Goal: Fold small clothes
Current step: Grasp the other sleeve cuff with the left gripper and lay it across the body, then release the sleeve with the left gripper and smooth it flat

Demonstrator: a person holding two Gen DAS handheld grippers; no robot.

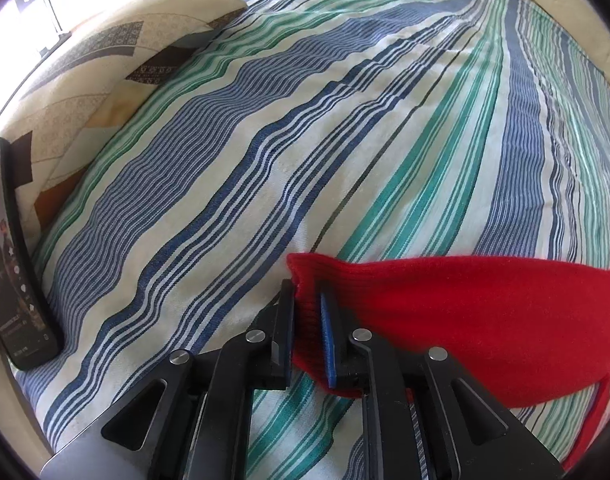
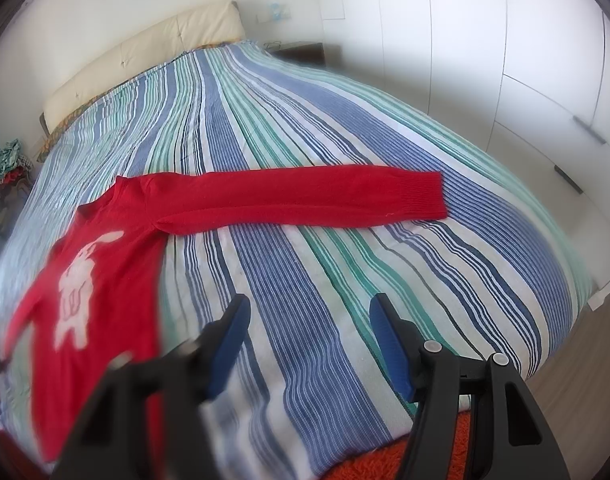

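Observation:
A red knitted sweater with a white animal figure lies flat on the striped bedspread. One sleeve stretches out to the right and ends in a ribbed cuff. In the left wrist view the other sleeve lies across the bed, and its cuff sits between the fingers of my left gripper. The jaws stand slightly apart and look loose around the cuff. My right gripper hovers open over bare bedspread near the bed's front edge, with nothing between its blue pads.
A patterned pillow lies at the left, with a phone propped against it. A cream headboard and white wardrobe doors bound the bed. An orange rug lies below. A clothes pile sits far left.

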